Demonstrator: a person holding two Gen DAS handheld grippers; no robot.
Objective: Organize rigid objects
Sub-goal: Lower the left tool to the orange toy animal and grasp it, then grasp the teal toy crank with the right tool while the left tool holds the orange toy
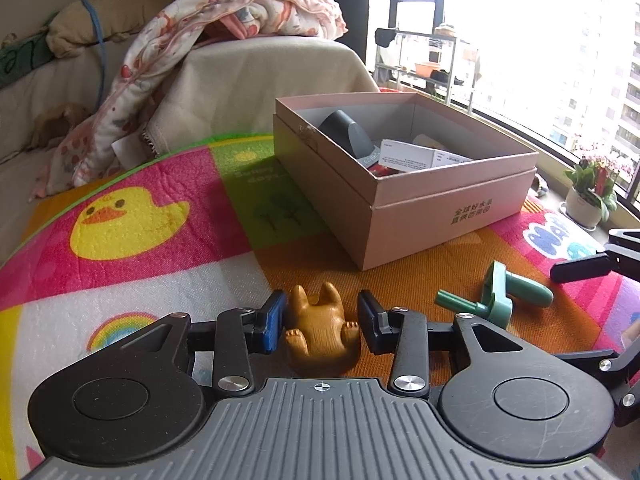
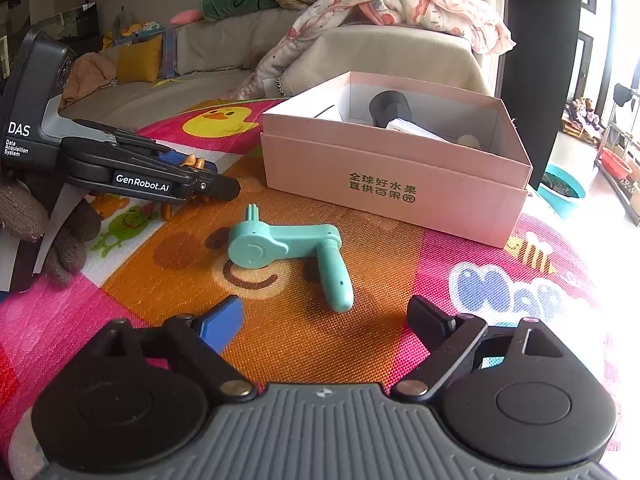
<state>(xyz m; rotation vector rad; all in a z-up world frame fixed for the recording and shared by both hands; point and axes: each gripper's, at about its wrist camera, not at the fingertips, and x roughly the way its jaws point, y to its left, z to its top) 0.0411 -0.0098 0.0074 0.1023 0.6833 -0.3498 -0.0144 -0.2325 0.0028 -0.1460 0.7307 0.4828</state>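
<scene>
Your left claw [image 1: 322,322] sits around the golden-brown plastic bear figurine [image 1: 320,332] on the colourful cartoon play mat [image 1: 160,240], pads just beside its flanks, not clearly gripping. At two o'clock lies the mint-green plastic crank handle [image 2: 288,246]. Your right claw [image 2: 324,320] gapes wide, holding nothing, with the open pink cardboard box [image 2: 400,176] at twelve o'clock.

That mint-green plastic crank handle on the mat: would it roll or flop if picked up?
The mint-green plastic crank handle looks moulded and stiff, so probably no flopping. Its bent shape lies flat on the colourful play mat, so rolling seems unlikely. The smooth rounded grip might slip between the right gripper pads.
</scene>
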